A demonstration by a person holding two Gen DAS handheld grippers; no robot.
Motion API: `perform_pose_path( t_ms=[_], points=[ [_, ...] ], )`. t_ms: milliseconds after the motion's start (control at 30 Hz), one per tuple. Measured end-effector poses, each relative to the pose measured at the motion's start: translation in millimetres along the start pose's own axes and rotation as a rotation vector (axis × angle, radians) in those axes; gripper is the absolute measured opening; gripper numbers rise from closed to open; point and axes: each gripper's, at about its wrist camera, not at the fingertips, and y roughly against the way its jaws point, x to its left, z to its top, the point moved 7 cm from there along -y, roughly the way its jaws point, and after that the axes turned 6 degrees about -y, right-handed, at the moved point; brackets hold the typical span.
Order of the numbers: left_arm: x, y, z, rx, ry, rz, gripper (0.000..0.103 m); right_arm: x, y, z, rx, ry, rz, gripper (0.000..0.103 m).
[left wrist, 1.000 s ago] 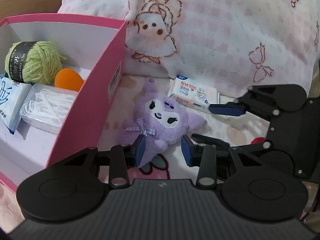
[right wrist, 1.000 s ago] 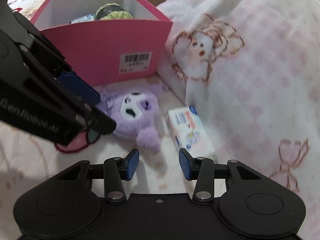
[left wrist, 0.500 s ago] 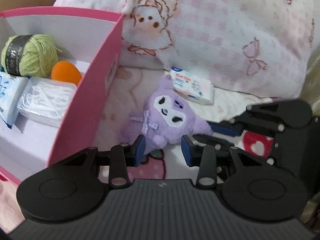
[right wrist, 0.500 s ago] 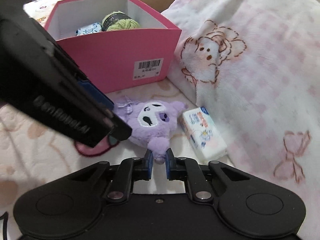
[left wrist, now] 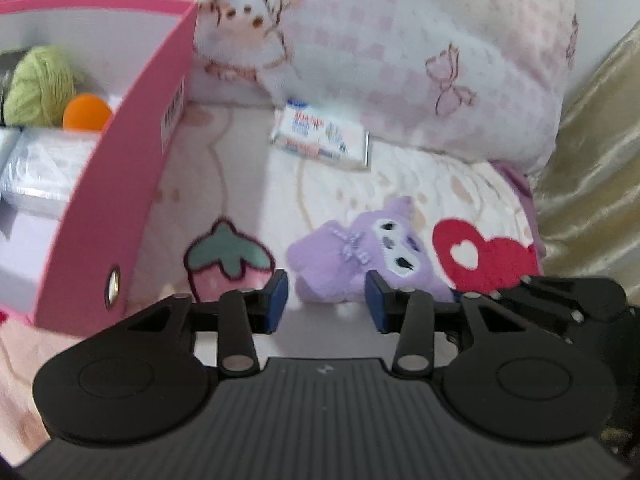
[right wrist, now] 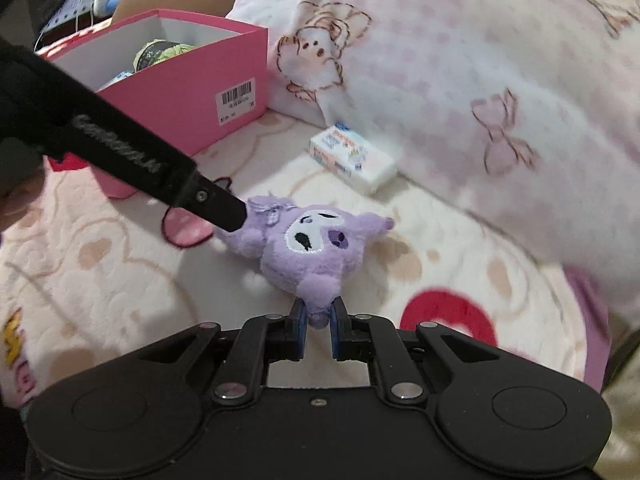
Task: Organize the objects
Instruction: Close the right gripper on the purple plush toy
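Plush (right wrist: 308, 248) has been pinched at one foot by the right gripper (right wrist: 319, 316) and dragged away from the box (right wrist: 188, 96) — no longer beside it. Left gripper (left wrist: 326, 300) is held spread, nothing gripped, its jaws lately widened a little; boxing is judged next.

Purple plush toy (right wrist: 308, 246) on blanket (face up), ear pinched.

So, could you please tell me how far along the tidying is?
Done: green yarn, an orange ball and packets already sit in the pink box. In hand: the right hand-held gripper is shut on the purple plush; the left hand-held gripper is open. Left: the plush and the tissue pack on the blanket.
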Motion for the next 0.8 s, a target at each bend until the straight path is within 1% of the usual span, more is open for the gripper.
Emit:
perform_pose_path(
  t_ms=[67,133,200,233,300,333,367,400,433,467,500,600,633,667,767,800],
  points=[
    [-4,-3,-6,0.015,-0.028,0.008,0.043,8,8,-11,0.011,-0.023,0.046,0.012],
    [-6,-5,-10,0.033,-0.038,-0.010,0.043,13,15,-18,0.016,-0.023,0.050,0.012],
    [-8,-6,-14,0.049,-0.043,-0.033,0.044,12,19,-22,0.016,-0.054,0.050,0.013],
    [-8,-5,-15,0.047,-0.045,-0.038,0.045,10,21,-23,0.016,-0.078,0.060,0.016],
    [-8,-4,-14,0.041,-0.051,-0.045,0.046,8,25,-24,0.017,-0.135,0.082,0.032],
    [-8,-4,-14,0.040,-0.053,-0.050,0.048,7,27,-23,0.014,-0.160,0.084,0.051],
    [-8,-3,-13,0.040,-0.057,-0.051,0.049,6,30,-22,0.000,-0.173,0.083,0.061],
    [-7,-3,-13,0.043,-0.070,-0.034,0.050,5,35,-20,-0.033,-0.188,0.076,0.061],
    [-9,-4,-13,0.052,-0.109,0.008,0.052,4,37,-19,-0.049,-0.211,0.082,0.062],
    [-12,-6,-12,0.063,-0.161,0.051,0.052,3,37,-18,-0.050,-0.232,0.096,0.063],
    [-16,-7,-10,0.058,-0.194,0.064,0.052,1,33,-16,-0.050,-0.260,0.109,0.064],
    [-22,-10,-6,0.070,-0.227,0.038,0.052,0,22,-14,-0.034,-0.322,0.122,0.064],
    [-24,-10,-4,0.068,-0.236,0.038,0.052,0,19,-13,-0.038,-0.339,0.123,0.064],
    [-24,-12,-4,0.071,-0.236,0.042,0.052,-1,17,-13,-0.043,-0.358,0.118,0.067],
    [-21,-23,-4,0.108,-0.205,0.024,0.052,-7,6,-13,-0.041,-0.453,0.110,0.070],
    [-18,-26,-4,0.124,-0.177,0.012,0.055,-9,3,-13,-0.043,-0.480,0.106,0.070]
  ],
)
